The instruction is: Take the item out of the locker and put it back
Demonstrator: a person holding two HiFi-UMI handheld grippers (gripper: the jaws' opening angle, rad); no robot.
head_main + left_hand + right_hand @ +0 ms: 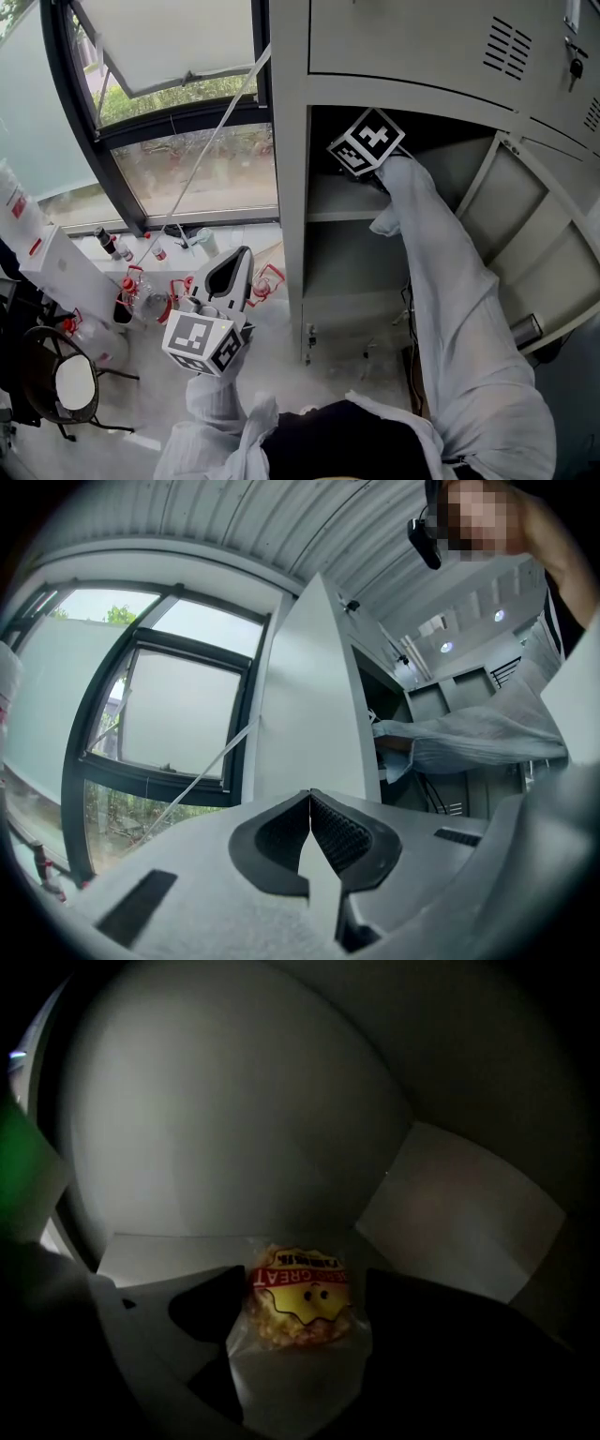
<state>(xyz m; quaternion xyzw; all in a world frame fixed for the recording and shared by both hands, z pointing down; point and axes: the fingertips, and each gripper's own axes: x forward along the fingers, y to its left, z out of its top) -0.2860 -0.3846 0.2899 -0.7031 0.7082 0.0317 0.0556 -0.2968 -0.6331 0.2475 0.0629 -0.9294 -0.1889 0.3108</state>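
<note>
R gripper (302, 1279) is deep in the locker (291, 187), upper compartment. From the head view only its marker cube and the pale sleeve (450, 281) show, arm stretched in past the open door (525, 244). It's dark in there, so go to the right gripper view for the detail.

The item is a clear snack bag (300, 1305) w/ a yellow smiley label and a red "GREAT" band. It's lying on the pale shelf (169, 1251) inside, near the back wall. R jaws are spread wide, one each side of the bag. It sits right in the gap, but the film doesn't look squeezed, so I read that as straddling, not pinching. The gripper is angled down onto the bag, which makes sense: low approach, pads level w/ the bag's bulk rather than the floppy plastic edge.

L gripper (234, 262) is parked outside, low and left, in front of the window (187, 169) and above some red-capped bottles (141, 295) on the floor. Its jaws are pressed together w/ nothing between them. Prob. just kept clear so the R arm has the doorway to itself.

My read: the bag is in the locker and unheld right now. If a lift comes next, the jaws need to close on the full middle, as thin film could slip or crumple. The door edge and shelf lip are the things to avoid on any way out.
</note>
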